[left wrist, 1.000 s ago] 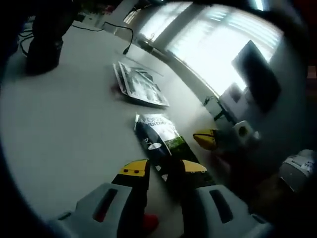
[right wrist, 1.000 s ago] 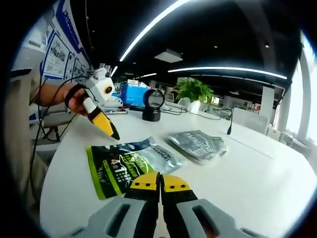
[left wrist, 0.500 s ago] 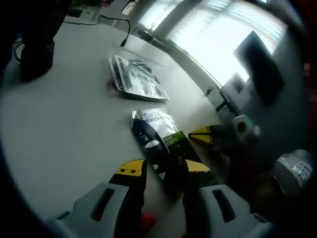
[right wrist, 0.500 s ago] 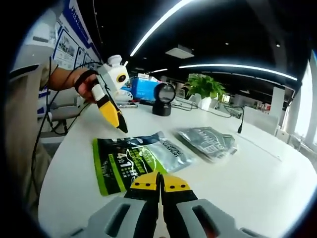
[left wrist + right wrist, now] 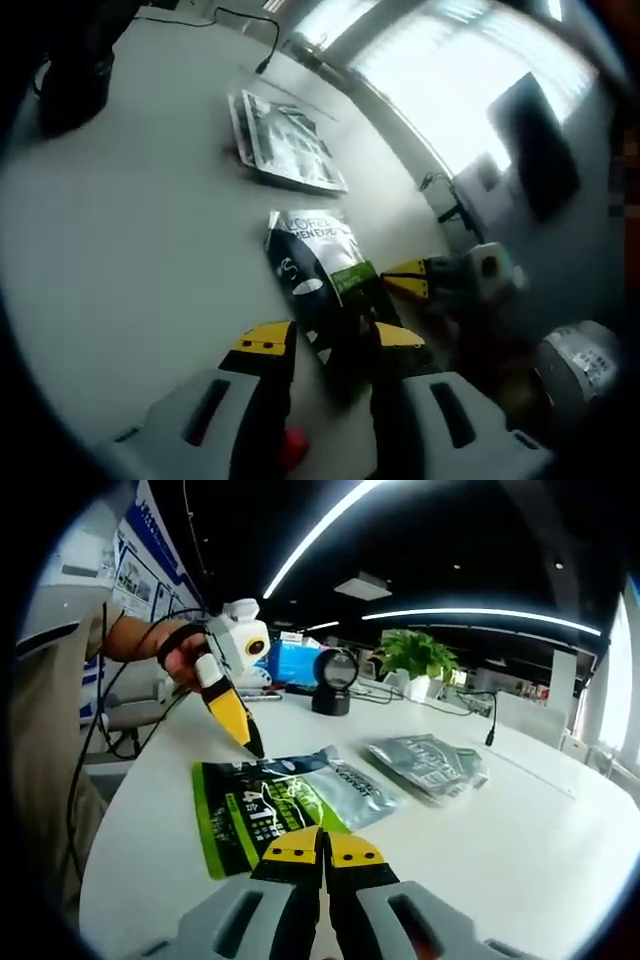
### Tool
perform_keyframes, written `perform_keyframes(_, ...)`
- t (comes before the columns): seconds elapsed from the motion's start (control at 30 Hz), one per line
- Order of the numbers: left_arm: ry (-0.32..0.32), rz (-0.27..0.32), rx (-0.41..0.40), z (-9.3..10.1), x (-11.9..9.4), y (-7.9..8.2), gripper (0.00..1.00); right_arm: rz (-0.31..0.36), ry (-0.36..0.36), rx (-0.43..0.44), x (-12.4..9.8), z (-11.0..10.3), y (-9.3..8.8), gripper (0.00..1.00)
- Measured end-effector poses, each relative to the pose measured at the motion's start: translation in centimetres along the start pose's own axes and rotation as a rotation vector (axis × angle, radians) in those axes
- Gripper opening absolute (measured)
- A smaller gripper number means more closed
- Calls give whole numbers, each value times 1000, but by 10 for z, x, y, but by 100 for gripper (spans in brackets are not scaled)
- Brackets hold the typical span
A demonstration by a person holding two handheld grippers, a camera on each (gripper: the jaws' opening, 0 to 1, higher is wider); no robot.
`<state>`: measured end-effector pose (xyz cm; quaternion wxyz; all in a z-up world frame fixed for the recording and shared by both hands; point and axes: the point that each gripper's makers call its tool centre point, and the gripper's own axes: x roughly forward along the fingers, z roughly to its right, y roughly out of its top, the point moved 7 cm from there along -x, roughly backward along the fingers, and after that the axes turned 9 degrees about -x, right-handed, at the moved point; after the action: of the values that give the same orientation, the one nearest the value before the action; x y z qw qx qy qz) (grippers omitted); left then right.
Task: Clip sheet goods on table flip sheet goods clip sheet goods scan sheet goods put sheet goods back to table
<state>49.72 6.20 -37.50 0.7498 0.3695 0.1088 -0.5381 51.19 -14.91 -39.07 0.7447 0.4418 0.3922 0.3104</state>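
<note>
Left gripper view looks steeply down, close over the table (image 5: 130, 230); right gripper view looks low and level. Both share the green pouch (image 5: 262, 805), toward 12 o'clock.

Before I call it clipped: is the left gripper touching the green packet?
Cannot tell. In the right gripper view, the left gripper tips hover at the green packet edge.

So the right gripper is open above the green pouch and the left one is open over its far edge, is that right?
Not quite. The right gripper is shut, its yellow tips pressed together above the green pouch, as the right gripper view shows. The left gripper is indeed open at the pouch's far edge.
</note>
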Motion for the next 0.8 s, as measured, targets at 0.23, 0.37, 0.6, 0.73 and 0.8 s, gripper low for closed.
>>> perform_keyframes(0.23, 46, -44, -20, 4, 3, 3, 23, -6, 4, -11, 1, -2, -1, 0)
perform_keyframes(0.37, 80, -64, 3, 8, 5, 4, 24, -6, 1, -19, 1, -2, -1, 0)
perform_keyframes(0.6, 122, -88, 12, 9, 4, 6, 26, -6, -15, -18, 1, -1, -2, 0)
perform_keyframes(0.73, 123, -91, -8, 10, 6, 7, 27, -2, -26, 6, 0, 2, -3, 0)
perform_keyframes(0.8, 118, -91, -10, 10, 8, 7, 27, -2, -19, 7, 0, 1, -3, 0)
